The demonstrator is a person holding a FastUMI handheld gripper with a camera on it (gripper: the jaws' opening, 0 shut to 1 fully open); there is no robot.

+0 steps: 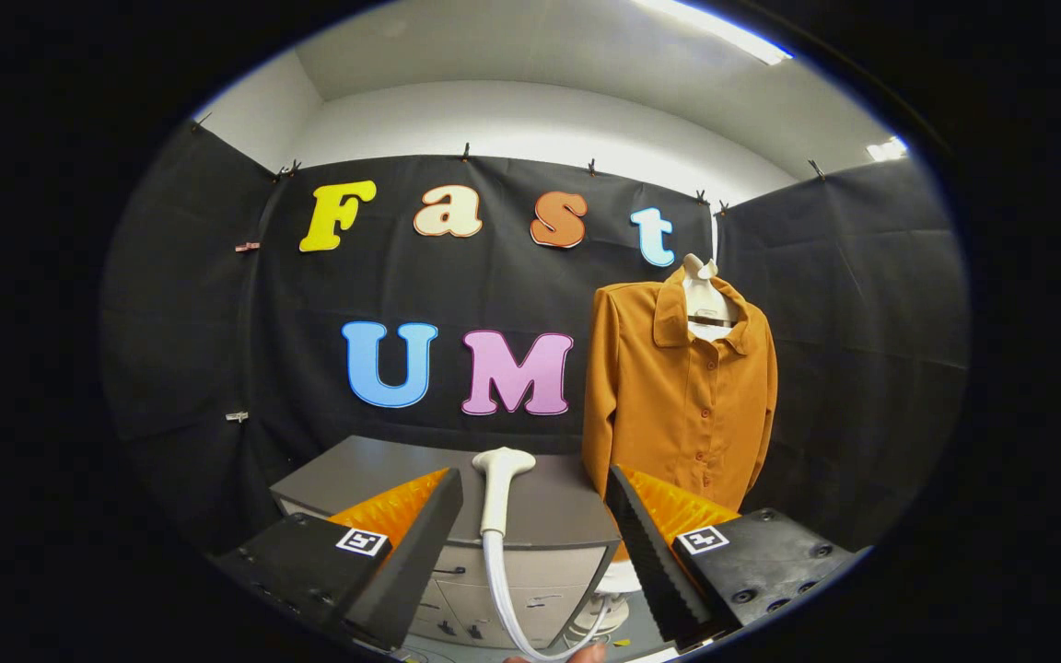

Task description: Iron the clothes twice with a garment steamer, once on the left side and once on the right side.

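Observation:
An orange-brown button shirt [681, 391] hangs on a pale hanger [704, 295] against the black booth wall, beyond my right finger. A white steamer head [499, 485] with its hose [505, 589] rests on the grey cabinet [383, 470], standing between my two fingers and a little ahead of them. My gripper [534, 502] is open, its fingers wide apart on either side of the steamer head, touching nothing.
The grey cabinet has drawers [494, 599] on its front face below the fingers. A white base [618, 589] stands on the floor under the shirt. A fingertip of a person's hand [577, 655] shows beside the hose at the very bottom.

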